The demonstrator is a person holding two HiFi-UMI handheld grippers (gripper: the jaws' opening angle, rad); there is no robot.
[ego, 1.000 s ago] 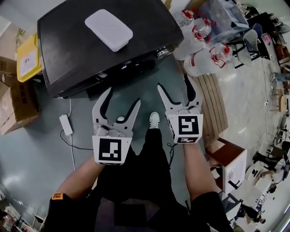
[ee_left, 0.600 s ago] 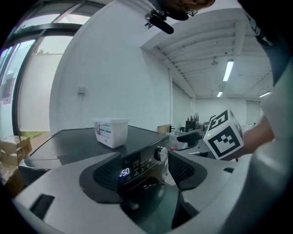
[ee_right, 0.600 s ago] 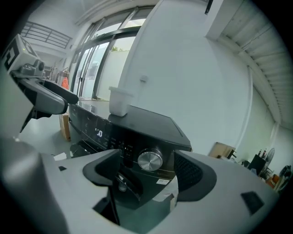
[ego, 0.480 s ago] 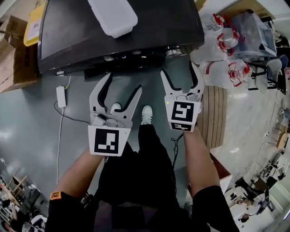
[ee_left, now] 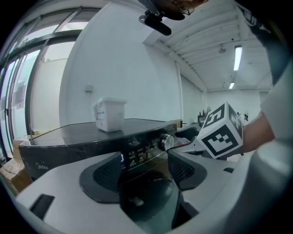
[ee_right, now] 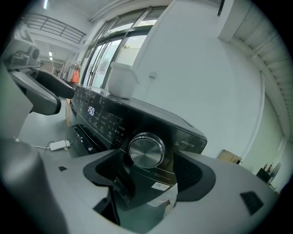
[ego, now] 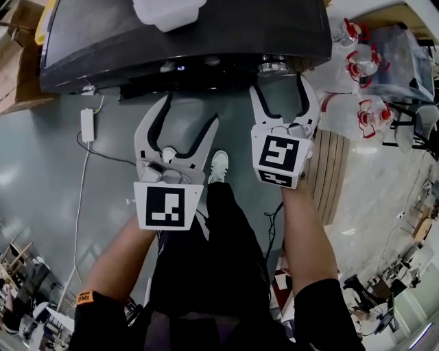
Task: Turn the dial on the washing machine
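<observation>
- The washing machine (ego: 185, 41) is a dark front-loader at the top of the head view, with a white tub (ego: 168, 10) standing on its lid
- The dial (ee_right: 146, 151), a round silver knob, sits at the right end of the machine's control panel, beside a lit display
- The right gripper (ego: 278, 86) is held in front of that end of the panel; its jaws stand wide apart with nothing between them, and in the right gripper view the dial shows just above the gap, not touched by either pad
- The left gripper (ego: 188, 113) hangs further left, in front of the panel's middle; its jaws are also spread and empty, framing the dark glass door
- A white power adapter (ego: 87, 125) lies on the grey floor to the left, its cable trailing
- Large water bottles (ego: 357, 110) stand to the machine's right, near a wooden slatted platform (ego: 329, 178)
</observation>
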